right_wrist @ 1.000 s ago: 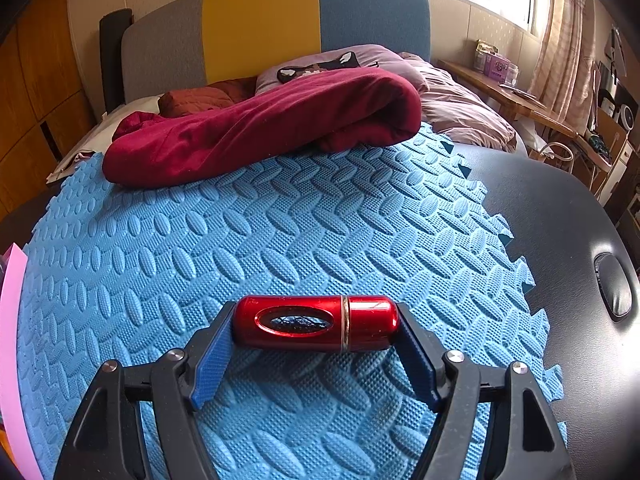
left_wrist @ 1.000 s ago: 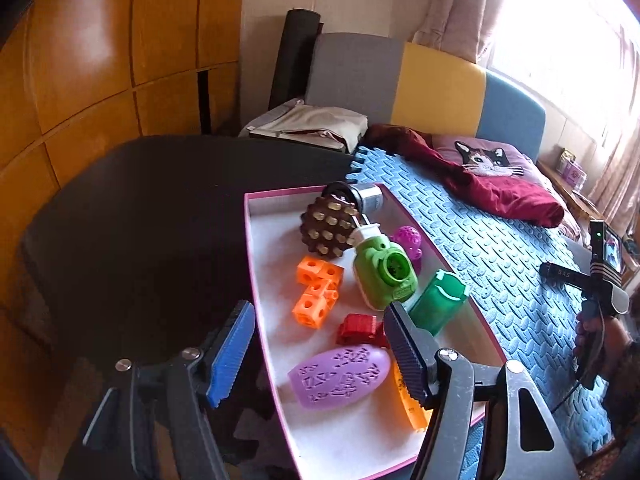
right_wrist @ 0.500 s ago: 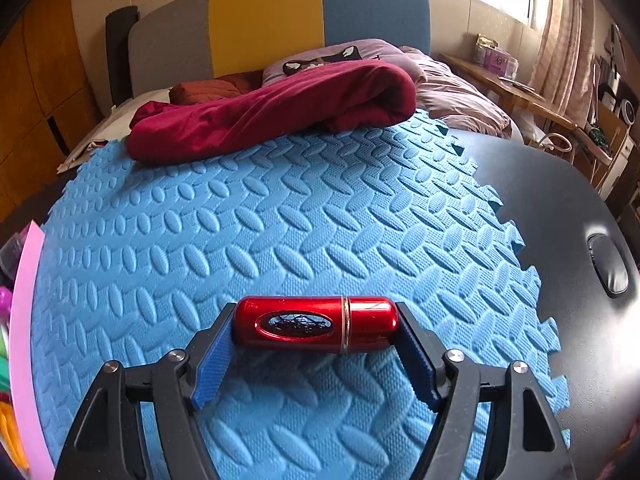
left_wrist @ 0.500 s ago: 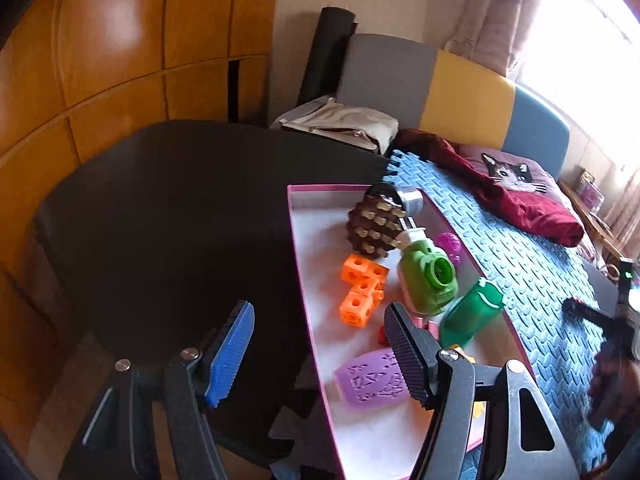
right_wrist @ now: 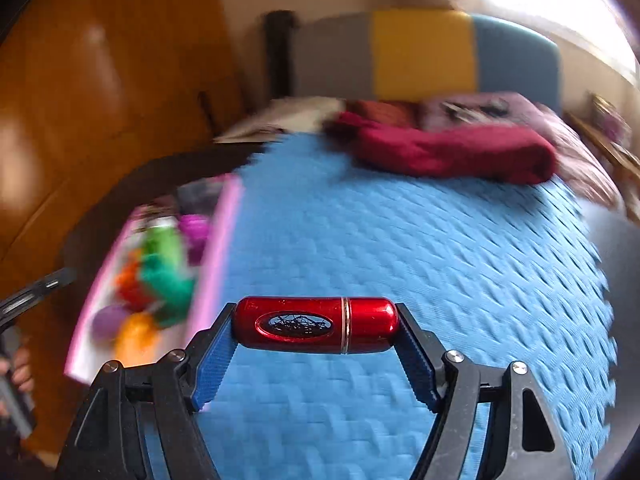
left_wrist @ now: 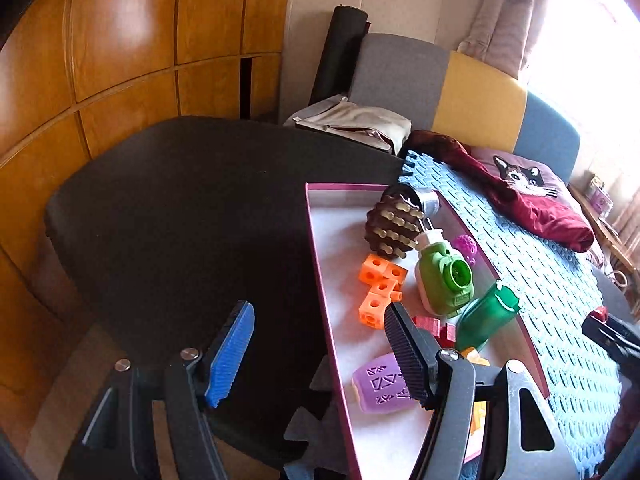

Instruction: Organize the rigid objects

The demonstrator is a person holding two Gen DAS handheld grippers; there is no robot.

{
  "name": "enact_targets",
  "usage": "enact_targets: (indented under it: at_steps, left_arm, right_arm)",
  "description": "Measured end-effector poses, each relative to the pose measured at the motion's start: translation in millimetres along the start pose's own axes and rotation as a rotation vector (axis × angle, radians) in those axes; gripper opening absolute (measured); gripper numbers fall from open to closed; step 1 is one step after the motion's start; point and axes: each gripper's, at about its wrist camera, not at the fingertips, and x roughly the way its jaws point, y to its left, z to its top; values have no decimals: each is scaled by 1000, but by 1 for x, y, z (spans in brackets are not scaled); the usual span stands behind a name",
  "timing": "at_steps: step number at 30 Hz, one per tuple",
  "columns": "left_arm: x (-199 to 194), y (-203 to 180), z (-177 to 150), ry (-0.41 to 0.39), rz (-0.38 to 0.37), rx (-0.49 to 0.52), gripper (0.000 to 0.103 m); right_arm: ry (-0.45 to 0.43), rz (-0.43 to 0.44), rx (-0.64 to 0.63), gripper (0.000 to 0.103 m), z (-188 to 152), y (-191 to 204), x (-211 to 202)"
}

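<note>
The glossy red metal capsule (right_wrist: 316, 325) lies crosswise between the pads of the right gripper (right_wrist: 316, 344), clamped end to end above the blue foam mat (right_wrist: 440, 248). The pink-rimmed tray of toys (right_wrist: 230, 216) sits to its left. The left gripper (left_wrist: 320, 356) hangs part open and empty by that tray.

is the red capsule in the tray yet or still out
Out. The red capsule is clamped end to end in the right hand-held gripper above the blue mat, with the pink tray off to its left.
</note>
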Motion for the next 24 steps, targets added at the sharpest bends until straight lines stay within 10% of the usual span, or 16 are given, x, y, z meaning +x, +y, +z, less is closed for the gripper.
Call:
enact_targets:
  at_steps: [8, 13, 24]
  left_arm:
    - [-1, 2, 2, 1, -4, -6, 69]
    - [3, 2, 1, 14, -4, -6, 69]
    - [8, -1, 0, 25, -4, 1, 70]
  right_arm:
    - [107, 233, -313, 76, 3, 95, 27]
    - [267, 230, -356, 76, -9, 91, 75]
    - [241, 235, -319, 78, -7, 91, 68]
